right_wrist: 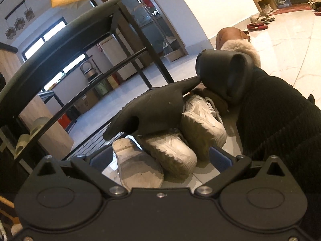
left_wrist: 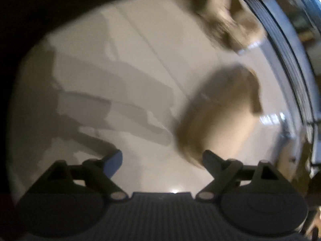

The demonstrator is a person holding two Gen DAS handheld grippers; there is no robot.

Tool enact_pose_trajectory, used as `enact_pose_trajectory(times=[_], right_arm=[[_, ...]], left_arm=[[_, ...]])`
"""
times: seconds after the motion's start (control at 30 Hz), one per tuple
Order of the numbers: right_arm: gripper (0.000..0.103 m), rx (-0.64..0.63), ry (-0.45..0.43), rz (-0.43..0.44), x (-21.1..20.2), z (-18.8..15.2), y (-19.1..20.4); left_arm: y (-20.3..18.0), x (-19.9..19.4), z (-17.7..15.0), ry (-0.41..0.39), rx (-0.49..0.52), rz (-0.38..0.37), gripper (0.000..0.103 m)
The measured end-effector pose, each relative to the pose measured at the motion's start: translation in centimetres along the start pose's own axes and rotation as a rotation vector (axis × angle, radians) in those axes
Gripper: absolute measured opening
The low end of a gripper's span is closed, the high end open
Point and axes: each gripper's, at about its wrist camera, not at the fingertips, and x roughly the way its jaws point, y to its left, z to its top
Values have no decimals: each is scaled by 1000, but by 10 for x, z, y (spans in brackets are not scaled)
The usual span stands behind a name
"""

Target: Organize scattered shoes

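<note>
2 tan shoes (left_wrist: 220, 110) lie blurred on the floor (left_wrist: 120, 50) under my left tool (left_wrist: 162, 160), jaws wide, empty. Next: close on 1. Right tool (right_wrist: 160, 156) gapes over white sneakers (right_wrist: 170, 150).

Your left gripper (left_wrist: 162, 157) points steeply down with its jaws spread wide and nothing between them; your right gripper (right_wrist: 159, 157) tilts slightly downward, jaws also wide apart, pads pressing on nothing
</note>
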Motion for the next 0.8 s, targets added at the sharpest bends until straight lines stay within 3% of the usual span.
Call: enact_pose_trajectory(times=[0.07, 0.17, 0.33, 0.4, 0.47, 0.63, 0.7, 0.8], right_arm=[[103, -10, 25, 14, 0, -1, 1], [103, -28, 74, 45, 2, -3, 6], [103, -111, 106, 73, 1, -11, 23], [103, -199, 154, 114, 4, -21, 41], [103, -332, 214, 190, 9, -37, 66], [103, -568, 299, 362, 19, -85, 125], [103, -603, 359, 398, 31, -110, 153], [103, -618, 426, 379, 54, -146, 189]], left_arm=[[0, -9, 4, -33, 26, -14, 88], [-16, -26, 6, -125, 197, -24, 92], [-43, -49, -5, -336, 597, 10, 97], [-49, -61, -11, -468, 780, 24, 99], [-45, -67, -9, -547, 823, 38, 102], [-36, -86, -3, -706, 793, 31, 102], [-37, -91, -3, -760, 784, 39, 102], [-32, -88, 6, -749, 717, 62, 102]])
